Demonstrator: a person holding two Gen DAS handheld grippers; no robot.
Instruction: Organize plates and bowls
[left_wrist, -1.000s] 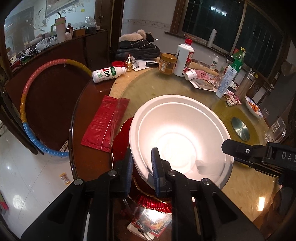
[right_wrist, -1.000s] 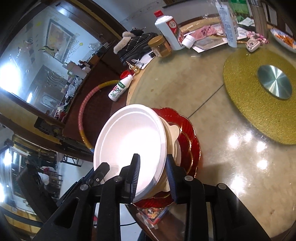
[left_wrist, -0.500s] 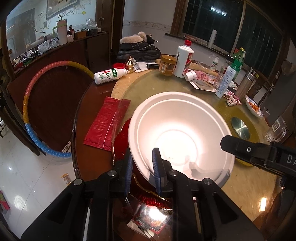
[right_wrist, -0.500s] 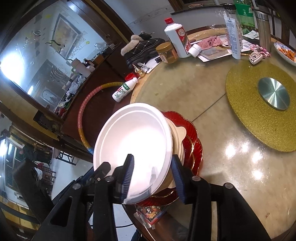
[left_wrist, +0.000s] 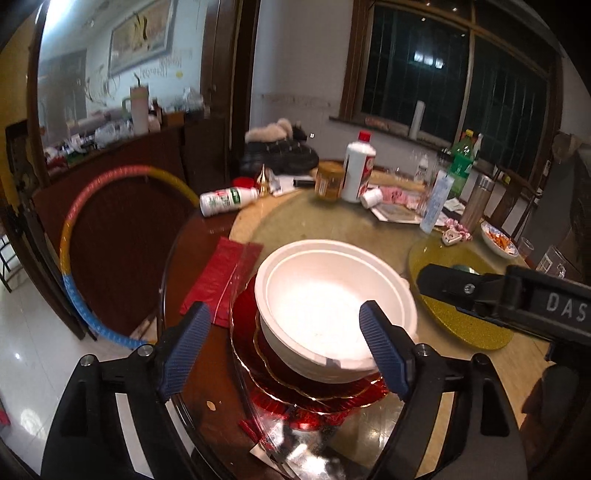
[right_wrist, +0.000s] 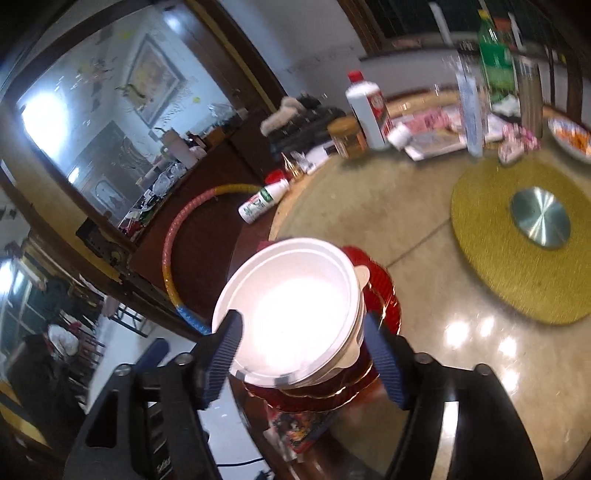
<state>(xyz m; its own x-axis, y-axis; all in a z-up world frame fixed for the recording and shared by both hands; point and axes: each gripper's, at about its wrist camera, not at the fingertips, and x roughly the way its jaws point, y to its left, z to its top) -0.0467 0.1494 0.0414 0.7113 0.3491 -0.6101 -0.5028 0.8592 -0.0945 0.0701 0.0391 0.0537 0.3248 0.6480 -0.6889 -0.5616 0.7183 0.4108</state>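
The left claw (left_wrist: 284, 347) sits low in the frame with its blue-padded fingers (left_wrist: 186, 343) spread wide, gripping nothing. The right claw (right_wrist: 303, 360) is likewise wide apart and empty; its black body also shows at the right edge of the left wrist view.

White bowls (left_wrist: 334, 302) sit nested on red plates (left_wrist: 306, 384) at the table's (left_wrist: 332, 229) six o'clock edge, the left gripper's (left_wrist: 288, 347) jaws spread wide around them.
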